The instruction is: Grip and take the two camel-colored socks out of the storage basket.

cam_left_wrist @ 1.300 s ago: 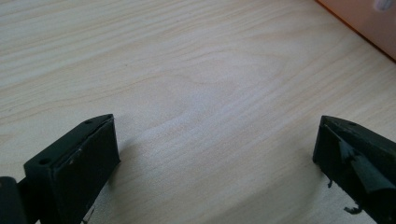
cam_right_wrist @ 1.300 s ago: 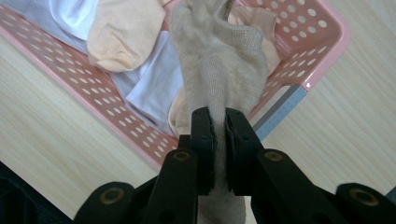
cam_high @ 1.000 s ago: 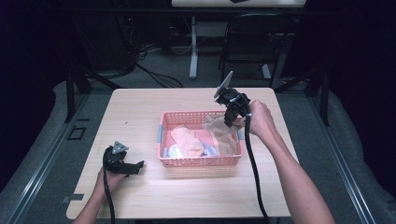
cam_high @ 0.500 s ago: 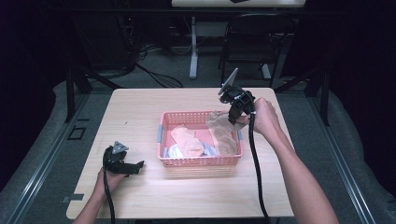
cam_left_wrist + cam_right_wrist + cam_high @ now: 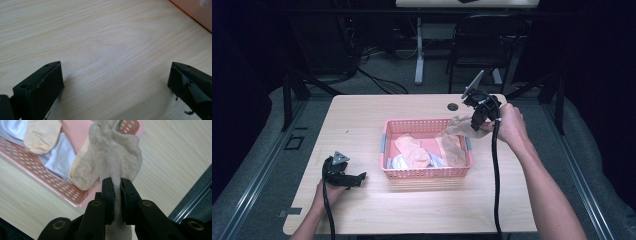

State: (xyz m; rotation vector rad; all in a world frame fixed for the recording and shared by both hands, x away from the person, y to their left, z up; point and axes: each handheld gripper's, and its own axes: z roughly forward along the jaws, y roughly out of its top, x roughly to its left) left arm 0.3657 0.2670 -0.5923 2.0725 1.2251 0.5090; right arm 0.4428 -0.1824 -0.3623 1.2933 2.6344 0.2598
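Observation:
A pink plastic basket (image 5: 427,173) stands mid-table with several socks in it, peach and white ones among them (image 5: 42,135). My right gripper (image 5: 476,124) is above the basket's far right corner, shut on a beige sock (image 5: 458,129) that hangs from it down into the basket. Seen from the right gripper view, the jaws pinch the beige sock (image 5: 117,157) tight, with the basket (image 5: 62,190) below. My left gripper (image 5: 360,177) rests on the table left of the basket, open. Its jaws stand wide apart over bare wood (image 5: 110,50), nothing between them.
The light wooden table (image 5: 362,125) has a round cable hole (image 5: 453,106) behind the basket. Dark floor, a chair and desk legs lie beyond the far edge. The basket's corner (image 5: 197,12) shows at the upper right of the left gripper view.
My right gripper has moved to the right and slightly up with the beige sock, drawing it out over the basket's right rim. The left gripper has stayed put.

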